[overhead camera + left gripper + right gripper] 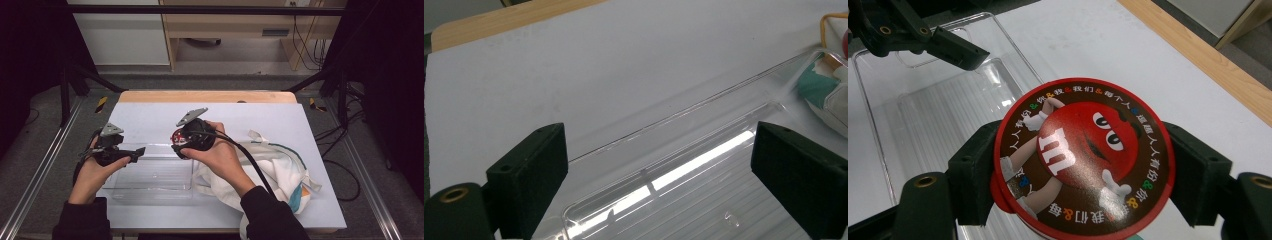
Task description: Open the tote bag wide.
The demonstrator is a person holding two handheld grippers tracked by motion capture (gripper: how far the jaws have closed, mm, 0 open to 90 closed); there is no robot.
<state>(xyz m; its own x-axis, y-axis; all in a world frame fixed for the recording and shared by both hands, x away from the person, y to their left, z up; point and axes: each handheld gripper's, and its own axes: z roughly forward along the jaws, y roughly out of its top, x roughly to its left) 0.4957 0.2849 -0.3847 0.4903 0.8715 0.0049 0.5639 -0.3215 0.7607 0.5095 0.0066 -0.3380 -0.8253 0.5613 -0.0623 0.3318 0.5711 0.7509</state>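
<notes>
The right gripper (1083, 172) is pinching a round red candy tin (1083, 157), its two black jaws pressing on opposite sides of the rim. In the right gripper view the lid is facing us square on, showing a red cartoon character and a ring of small printed characters; the tin's near edge is cut off at the bottom of that view, so its depth is hard to judge. From the high view the right gripper (176, 142) is hovering at the far right corner of a clear plastic tray (150, 192), and the tin (177, 136) is showing as just a sliver of red, mostly hidden behind the gripper body and the person's hand.

The left gripper (140, 151) is hanging over the tray's far left part with its jaws spread wide and nothing between them. In the left gripper view the jaws are framing the tray's rim (704, 107) and ribbed floor, with a bright glare streaking across the plastic and blurring its edges.

A crumpled white cloth bag (280, 170) with teal trim is lying to the right of the tray, partly covered by the right forearm and the trailing black cable. What is inside it I cannot make out. The white table (150, 112) is running off to a wooden far edge.
</notes>
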